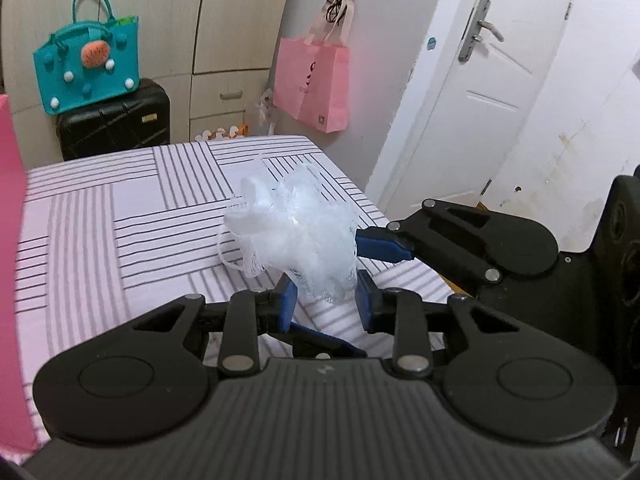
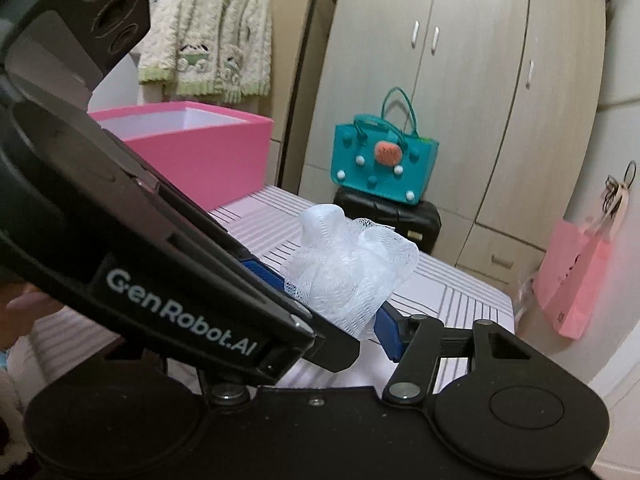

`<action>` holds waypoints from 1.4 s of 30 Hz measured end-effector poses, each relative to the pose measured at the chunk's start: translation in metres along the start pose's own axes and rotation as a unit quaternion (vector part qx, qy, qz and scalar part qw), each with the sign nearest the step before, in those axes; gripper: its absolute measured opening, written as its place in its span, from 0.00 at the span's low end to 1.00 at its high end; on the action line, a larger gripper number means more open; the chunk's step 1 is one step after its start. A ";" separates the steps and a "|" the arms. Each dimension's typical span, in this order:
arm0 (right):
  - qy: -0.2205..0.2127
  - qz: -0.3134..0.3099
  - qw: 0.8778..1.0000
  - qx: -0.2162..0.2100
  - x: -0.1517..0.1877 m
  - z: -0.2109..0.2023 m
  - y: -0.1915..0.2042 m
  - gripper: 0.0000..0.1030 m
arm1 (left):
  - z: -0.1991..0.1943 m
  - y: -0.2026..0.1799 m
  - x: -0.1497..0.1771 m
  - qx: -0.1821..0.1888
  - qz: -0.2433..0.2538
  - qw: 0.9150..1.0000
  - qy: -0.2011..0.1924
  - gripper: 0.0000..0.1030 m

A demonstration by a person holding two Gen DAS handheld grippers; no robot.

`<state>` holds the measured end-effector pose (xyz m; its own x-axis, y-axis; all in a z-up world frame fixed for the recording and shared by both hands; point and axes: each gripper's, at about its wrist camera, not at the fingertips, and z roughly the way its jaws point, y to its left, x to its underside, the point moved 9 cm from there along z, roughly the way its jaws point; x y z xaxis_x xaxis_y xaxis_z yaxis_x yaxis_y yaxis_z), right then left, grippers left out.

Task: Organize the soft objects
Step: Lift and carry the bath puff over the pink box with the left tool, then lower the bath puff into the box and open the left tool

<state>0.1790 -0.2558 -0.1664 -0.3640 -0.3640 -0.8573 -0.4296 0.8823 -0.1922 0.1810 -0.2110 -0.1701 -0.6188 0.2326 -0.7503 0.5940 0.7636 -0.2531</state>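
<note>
- White mesh bath pouf [image 1: 294, 230] is up off the bed [image 1: 120, 216], held between both claws, above the striped pink-and-grey sheet.
- Left claw [image 1: 326, 296]: blue pads pinch the lower edge of the pouf from both sides, netting bunched between them. Clamped on the pouf.
- Right claw [image 1: 362, 276]: in the left wrist view it comes in from the right. One blue finger [image 1: 384, 242] is buried in the pouf's right side, the other passes low under the left claw's linkage. Pads press into the mesh, so it grips the pouf too, at a wider span than the left.
- Right wrist view: pouf [image 2: 352, 276] sits between the right claw's [image 2: 332, 300] blue finger [image 2: 390, 332] on the right and the left tool's black body, which crosses the frame diagonally and hides the other finger.
- Loose white cord loop [image 1: 226, 254] hangs from the pouf's left side toward the sheet.
- Open pink box [image 2: 200, 148] stands at the far end of the bed, white inside; contents not visible from here.
- Beyond the bed: teal tote [image 2: 384, 160] on a black suitcase [image 2: 396, 220], beige wardrobe [image 2: 460, 80], pink paper bag [image 1: 312, 84] hanging on the wall, white door [image 1: 488, 80].
- Part of a hand [image 2: 28, 304] shows at the left edge of the right wrist view.
</note>
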 end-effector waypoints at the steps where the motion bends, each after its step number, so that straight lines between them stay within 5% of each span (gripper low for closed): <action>1: -0.005 -0.003 1.000 0.002 -0.002 -0.004 0.006 0.62 | -0.007 0.000 0.002 -0.002 0.002 1.000 -0.002 0.29; 12: -0.058 -0.049 0.997 -0.009 -0.047 -0.036 0.064 0.62 | -0.096 0.015 0.000 -0.032 0.020 0.999 -0.035 0.29; 26: -0.123 -0.098 0.984 -0.082 -0.142 -0.021 0.135 0.62 | -0.183 0.095 -0.029 -0.111 0.001 0.991 -0.076 0.29; 33: -0.099 -0.086 0.981 -0.140 -0.169 0.018 0.167 0.62 | -0.190 0.158 -0.028 -0.118 -0.064 0.989 -0.064 0.29; 42: 0.002 -0.018 0.978 -0.207 -0.167 0.079 0.182 0.62 | -0.165 0.225 -0.015 -0.095 -0.147 0.984 -0.024 0.29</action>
<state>0.2265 -0.0108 -0.0961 -0.3448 -0.3952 -0.8514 -0.7395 0.6730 -0.0130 0.2386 0.0570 -0.1149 -0.7219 -0.0399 -0.6909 0.2833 0.8938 -0.3476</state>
